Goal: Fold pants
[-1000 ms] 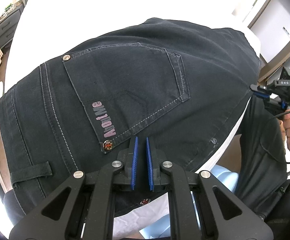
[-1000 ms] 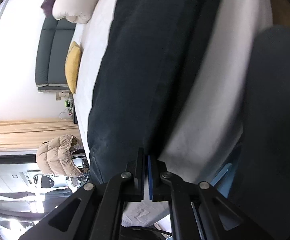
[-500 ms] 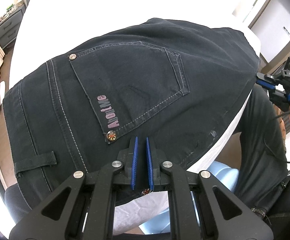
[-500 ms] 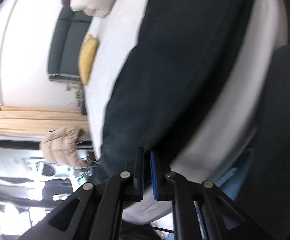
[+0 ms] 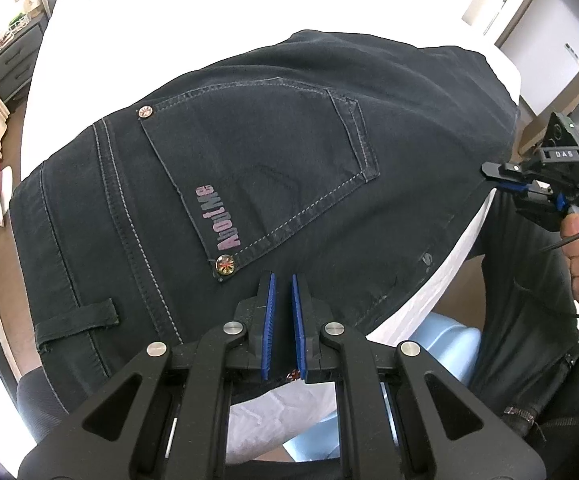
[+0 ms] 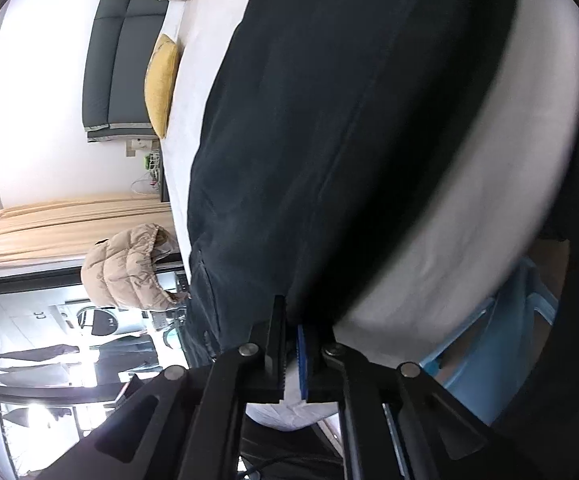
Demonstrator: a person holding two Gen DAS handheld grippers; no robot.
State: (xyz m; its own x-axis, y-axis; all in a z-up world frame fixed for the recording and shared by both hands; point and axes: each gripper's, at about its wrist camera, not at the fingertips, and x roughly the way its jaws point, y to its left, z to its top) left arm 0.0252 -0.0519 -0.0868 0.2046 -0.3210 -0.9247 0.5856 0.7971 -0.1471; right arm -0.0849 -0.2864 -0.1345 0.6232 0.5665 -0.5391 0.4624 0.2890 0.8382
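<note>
Lying flat on the white bed [image 5: 217, 16], the black pants [image 5: 289, 168] are spread wide, with the back pocket [image 5: 265, 160] facing up just ahead of the fingers of the left gripper [image 5: 282, 284]. A small gap is seen between those two blue pads, and no cloth is seen between them, so nothing is held there. The near edge of the pants is seen under the finger tips, close to the edge of the bed.

At the far right of the left view, the right gripper [image 5: 507, 178] is seen at the side edge of the pants. In the right view its fingers [image 6: 289, 320] are nearly closed, and the dark edge of the cloth runs right down to them. Whether cloth is pinched there cannot be told.

Several things could go wrong from here. If only the top layer is caught by the fingers, the layer below could be left behind and the fold could turn out crooked. If one side is lifted and the other is not held, the pants could be dragged and bunched up. Because the cloth lies so near the bed edge, it could slide off toward the blue stool [image 5: 441, 344] below. The thick seam and the metal stud [image 5: 224, 266] could also make the pads slip.
</note>
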